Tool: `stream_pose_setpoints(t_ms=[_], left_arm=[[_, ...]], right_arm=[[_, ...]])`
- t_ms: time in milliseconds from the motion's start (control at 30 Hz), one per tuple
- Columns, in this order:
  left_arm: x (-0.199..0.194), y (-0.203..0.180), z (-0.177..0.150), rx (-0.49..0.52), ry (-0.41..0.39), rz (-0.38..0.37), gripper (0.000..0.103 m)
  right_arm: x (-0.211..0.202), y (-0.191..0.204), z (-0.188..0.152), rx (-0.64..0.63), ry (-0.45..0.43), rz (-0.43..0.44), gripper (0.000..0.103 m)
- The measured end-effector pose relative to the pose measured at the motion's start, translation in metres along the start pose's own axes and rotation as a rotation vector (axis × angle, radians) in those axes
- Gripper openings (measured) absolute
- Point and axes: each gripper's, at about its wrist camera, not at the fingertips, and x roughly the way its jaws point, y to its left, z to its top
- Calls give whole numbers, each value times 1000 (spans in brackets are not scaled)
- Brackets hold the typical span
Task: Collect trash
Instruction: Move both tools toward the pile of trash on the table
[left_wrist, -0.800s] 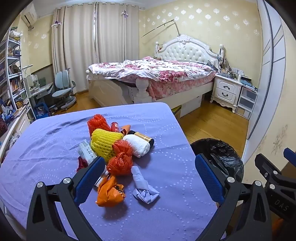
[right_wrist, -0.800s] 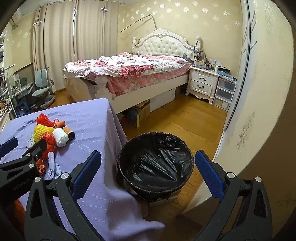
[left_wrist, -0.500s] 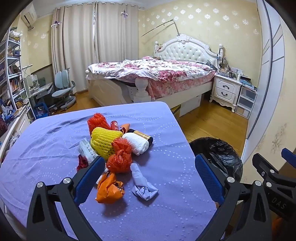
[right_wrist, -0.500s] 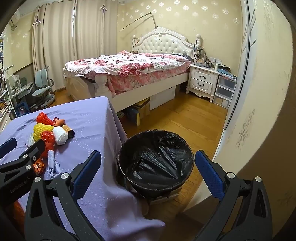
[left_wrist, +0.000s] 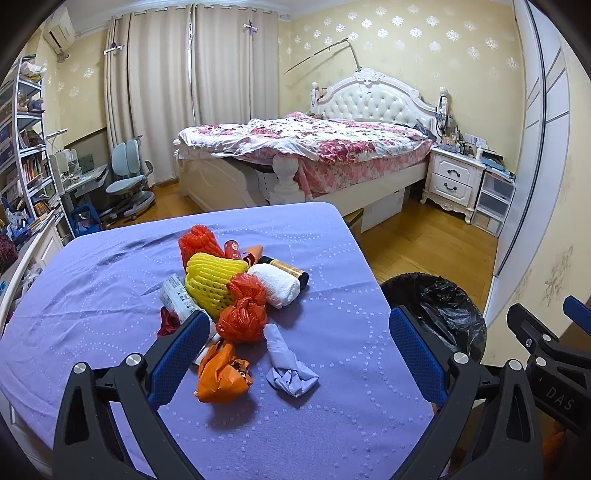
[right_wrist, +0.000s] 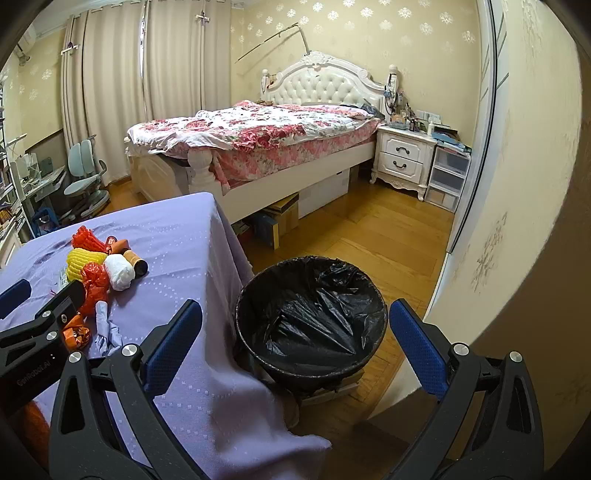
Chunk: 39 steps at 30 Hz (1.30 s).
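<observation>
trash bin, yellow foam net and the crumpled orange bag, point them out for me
trash bin (right_wrist: 312, 325), right wrist view, on the black liner inside it
yellow foam net (left_wrist: 212, 282), left wrist view, middle of its mesh
crumpled orange bag (left_wrist: 221, 376), left wrist view, centre of the plastic

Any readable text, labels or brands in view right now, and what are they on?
"DAS": black body of the right gripper, left wrist view.
"GenRobot.AI", roughly: black body of the left gripper, right wrist view.
Print on the white printed wrapper and red tube: too small to read.
</observation>
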Motion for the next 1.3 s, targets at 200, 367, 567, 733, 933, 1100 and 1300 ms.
stream_pose_setpoints(t_ms=[200, 367, 567, 733, 933, 1100, 1300], left_arm=[[1, 0, -1, 1, 3, 0, 97], [3, 0, 0, 3, 7, -1, 97], [3, 0, -2, 5, 13, -2, 97], [4, 0, -2, 6, 14, -2, 97], [7, -1, -4, 10, 19, 0, 97], [9, 0, -6, 10, 21, -1, 97], [9, 1, -6, 11, 21, -2, 97]], right_arm=[[2, 1, 0, 2, 5, 0, 99], [2, 0, 0, 4, 7, 2, 99], [3, 1, -2, 7, 10, 3, 99], [3, 0, -2, 7, 10, 3, 99], [3, -1, 0, 9, 13, 5, 99], [4, 0, -1, 10, 15, 5, 99], [5, -1, 0, 12, 17, 6, 99]])
